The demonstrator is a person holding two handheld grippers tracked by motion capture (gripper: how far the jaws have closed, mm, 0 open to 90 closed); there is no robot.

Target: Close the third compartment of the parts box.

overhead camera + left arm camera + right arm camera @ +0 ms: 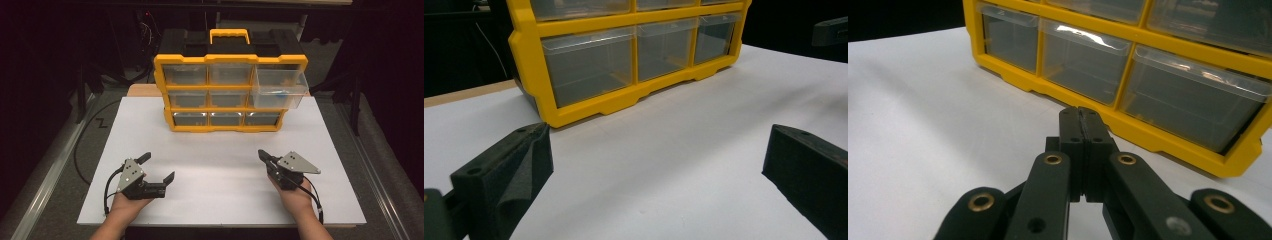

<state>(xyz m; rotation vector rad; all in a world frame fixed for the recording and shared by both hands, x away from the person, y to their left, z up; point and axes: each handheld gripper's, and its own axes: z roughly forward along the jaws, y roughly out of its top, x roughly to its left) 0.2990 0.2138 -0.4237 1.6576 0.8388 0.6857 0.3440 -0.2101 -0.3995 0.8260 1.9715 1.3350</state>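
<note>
drawer (278,87): top right of the yellow organizer (165,85), pulled out, well apart from both your grippers
handling: thin clear plastic, light, slick, likely flexes; push its front face square
contents: something small inside, can't tell what
left gripper (159,168): jaws wide, empty
right gripper (264,156): jaws pressed together, empty

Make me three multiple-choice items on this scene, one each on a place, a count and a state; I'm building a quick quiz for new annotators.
1. Which drawer of the yellow organiser is pulled out?
A. top right
B. bottom left
C. middle centre

2. How many drawers has its front?
A. six
B. nine
C. twelve

3. How do the right gripper jaws stand?
A. wide apart
B. shut on a drawer
C. shut together, empty

Key: 1 A, the pulled-out drawer juts forward at the top right; 2 B, three rows of three; 3 C, the right gripper view shows the pads pressed together with nothing between.
</note>
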